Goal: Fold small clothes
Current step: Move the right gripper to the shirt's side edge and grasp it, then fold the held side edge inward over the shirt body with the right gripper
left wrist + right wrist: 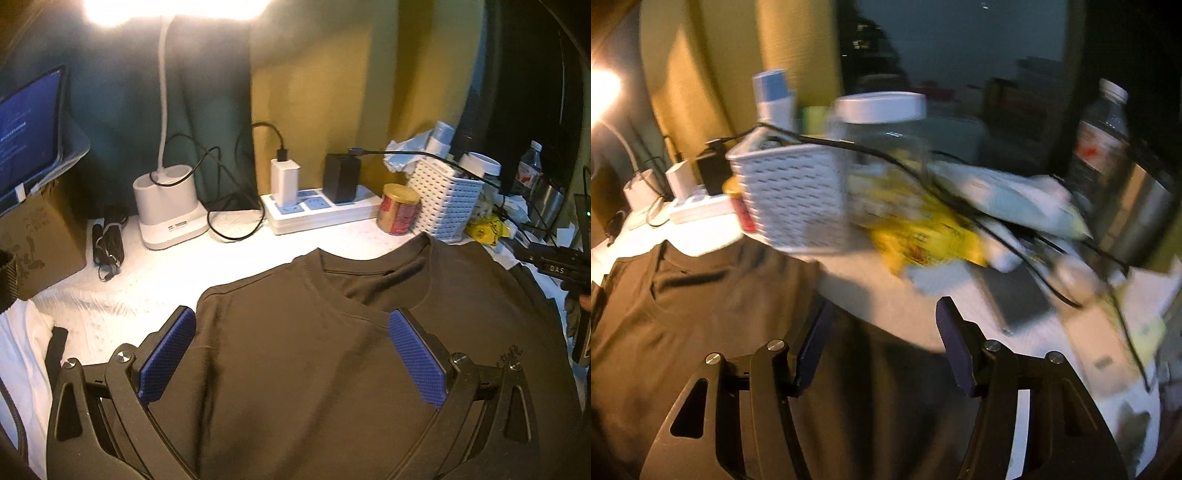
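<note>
A dark brown T-shirt [295,350] lies flat on the white table, collar [373,273] toward the wall, its left side folded over the front. My left gripper [291,321] hovers over the folded shoulder, jaws wide open, blue pads [166,358] apart and nothing between them. In the right wrist view the same T-shirt [683,302] fills the lower left. My right gripper [884,314] stands open above the shirt's right edge near the table surface, holding nothing. The right gripper's dark body [565,269] shows at the far right edge of the left wrist view.
Along the wall stand a white lamp base [170,206], a power strip [321,214] with chargers, a red-gold tin [399,214] and a white basket [447,199]. Yellow packets [923,240], cables, a jar [882,129] and a bottle [1104,133] crowd the right. White cloth [22,354] lies left.
</note>
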Tool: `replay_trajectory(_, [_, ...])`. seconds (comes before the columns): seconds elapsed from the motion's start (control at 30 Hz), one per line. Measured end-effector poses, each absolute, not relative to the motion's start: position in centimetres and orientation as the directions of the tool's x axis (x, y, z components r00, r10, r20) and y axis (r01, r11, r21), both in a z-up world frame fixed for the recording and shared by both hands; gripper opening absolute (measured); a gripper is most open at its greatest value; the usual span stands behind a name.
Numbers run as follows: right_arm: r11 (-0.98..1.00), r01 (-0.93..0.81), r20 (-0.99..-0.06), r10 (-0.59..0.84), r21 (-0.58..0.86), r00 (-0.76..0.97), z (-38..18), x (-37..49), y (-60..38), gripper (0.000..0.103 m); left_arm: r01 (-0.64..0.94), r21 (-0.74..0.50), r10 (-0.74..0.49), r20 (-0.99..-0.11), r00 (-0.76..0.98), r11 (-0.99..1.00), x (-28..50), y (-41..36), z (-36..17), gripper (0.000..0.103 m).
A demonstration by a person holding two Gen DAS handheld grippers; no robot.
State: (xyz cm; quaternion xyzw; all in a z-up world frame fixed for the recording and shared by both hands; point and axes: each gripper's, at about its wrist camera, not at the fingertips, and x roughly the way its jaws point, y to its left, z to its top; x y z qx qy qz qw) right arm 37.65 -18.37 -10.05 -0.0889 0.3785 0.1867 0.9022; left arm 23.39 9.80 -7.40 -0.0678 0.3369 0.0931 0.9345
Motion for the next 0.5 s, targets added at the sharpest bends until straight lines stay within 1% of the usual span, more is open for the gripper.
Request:
replay_trajectory(0.1, [0.931,-0.364,-0.728,0.246,-0.005,0.64,-10.8,37.4,-21.7,0.062,-0.218,-0.065,0.126,-0.643,0.755,0.974,23.1,8.9,-7.1,0.102])
replay_trajectory(0.23, [0.938,-0.346,-0.748,0.246,0.022,0.617,-12.4,37.4,-23.7,0.063,-0.222,-0.055,0.135,-0.644,0.753,0.974,22.7,7.8,-7.0,0.102])
replay_trajectory(0.37, [0.929,-0.359,-0.767,0.293,0.088,0.57,-14.0,37.7,-24.6,0.063,-0.226,-0.037,0.149,-0.649,0.746,0.973,22.3,6.6,-6.9,0.102])
replay_trajectory(0.5, [0.909,-0.41,-0.772,0.313,0.075,0.553,-14.3,37.4,-23.7,0.063,-0.231,-0.024,0.16,-0.654,0.74,0.973,22.0,5.9,-6.3,0.102])
